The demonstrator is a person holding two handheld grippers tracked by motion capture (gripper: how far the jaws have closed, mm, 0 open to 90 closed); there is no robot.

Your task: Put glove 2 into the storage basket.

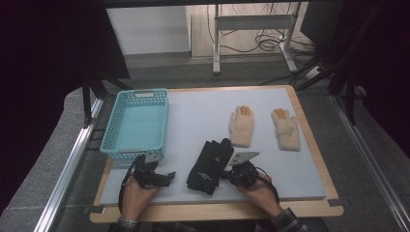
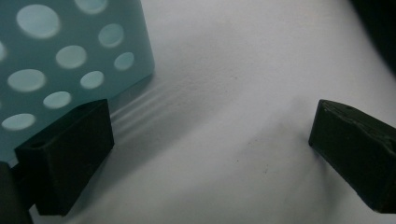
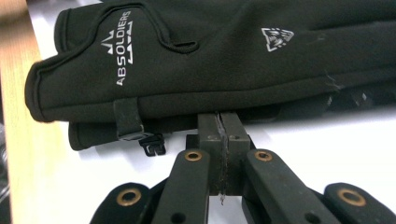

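The right gripper (image 3: pixel 221 122) has its jaws pressed flat together with no gap, their tips touching the near edge of the black gloves (image 3: pixel 196 65); whether any cloth is pinched between them cannot be told, as the tips meet right at the seam of the stacked pair. In the high view this gripper (image 1: pixel 227 175) sits at about 5 o'clock on the mat, just beside the gloves' cuff end, which suggests a nudge or a grip on the pile's side rather than a lift from above.

The left gripper (image 2: pixel 210 154) stands wide open and holds nothing, its jaws straddling bare mat. It rests at 7 o'clock, just off the near corner of the turquoise basket (image 1: pixel 118 147), likely parked there to be ready beside the basket.

The black gloves (image 1: pixel 211 160) lie stacked at 6 o'clock, fingers pointing away from the person. Two cream gloves (image 1: pixel 241 126) lie apart from each other at 2 o'clock, well clear of both grippers.

The basket appears empty, its open top at 10 o'clock. Between it and the black gloves runs a bare strip of the grey mat (image 1: pixel 193 116), good room for a sideways carry. The mat's near edge and the wooden table rim (image 1: pixel 217 210) are close behind both hands, so little room remains to pull back.
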